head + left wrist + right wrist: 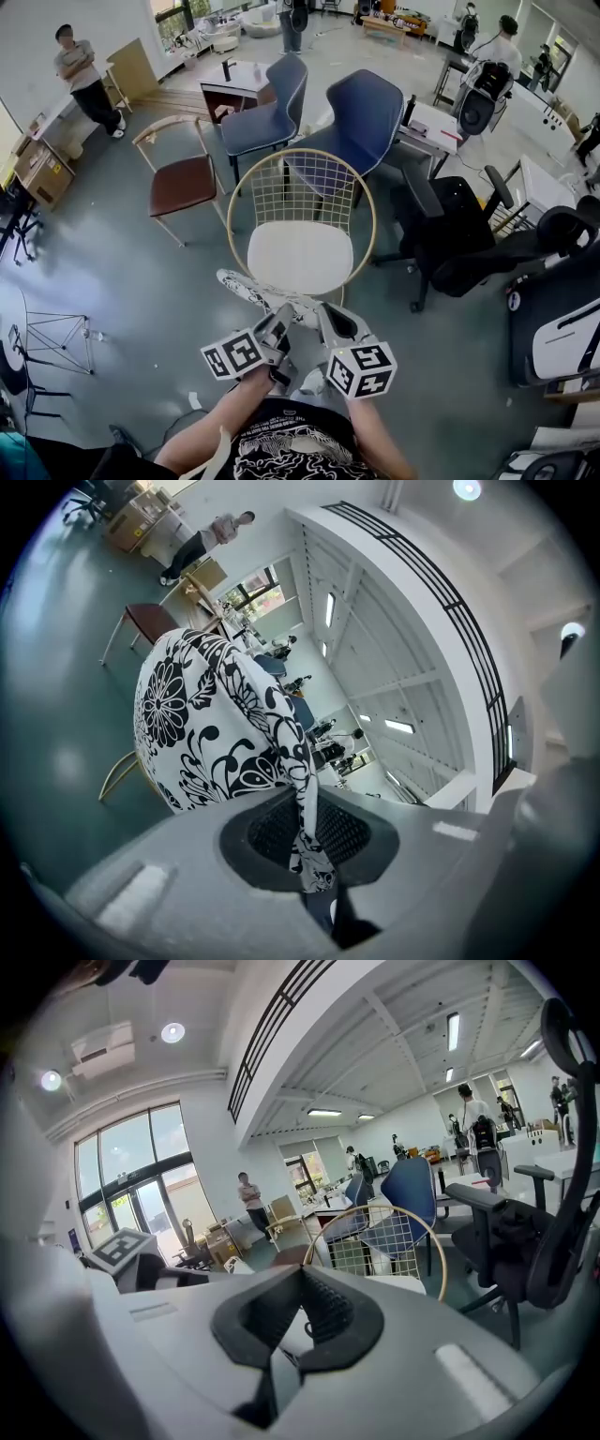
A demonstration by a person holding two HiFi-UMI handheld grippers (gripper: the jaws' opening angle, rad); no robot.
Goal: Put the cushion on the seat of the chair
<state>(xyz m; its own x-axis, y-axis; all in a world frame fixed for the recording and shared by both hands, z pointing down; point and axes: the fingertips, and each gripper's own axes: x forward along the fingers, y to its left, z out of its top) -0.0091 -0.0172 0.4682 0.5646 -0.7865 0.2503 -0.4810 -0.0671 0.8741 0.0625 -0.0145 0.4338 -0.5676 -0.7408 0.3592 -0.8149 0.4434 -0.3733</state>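
Seat (300, 258) bare, open from front and above. Round wire backrest (302, 192) walls far side. Black office chair (459, 234) crowds right. Brown chair (185, 185) left, well apart; floor (122, 272) between open.

Cushion (246, 287) near end covered by left gripper (279, 323) & right gripper (328, 321) — chair (300, 258) legs mostly hidden under seat.

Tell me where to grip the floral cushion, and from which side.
Pinch the cushion by its near hem, from the person's side, as the left tool does. The hem is flat enough for the jaws; the padded middle bulges, and the far end is free to land on the chair seat.
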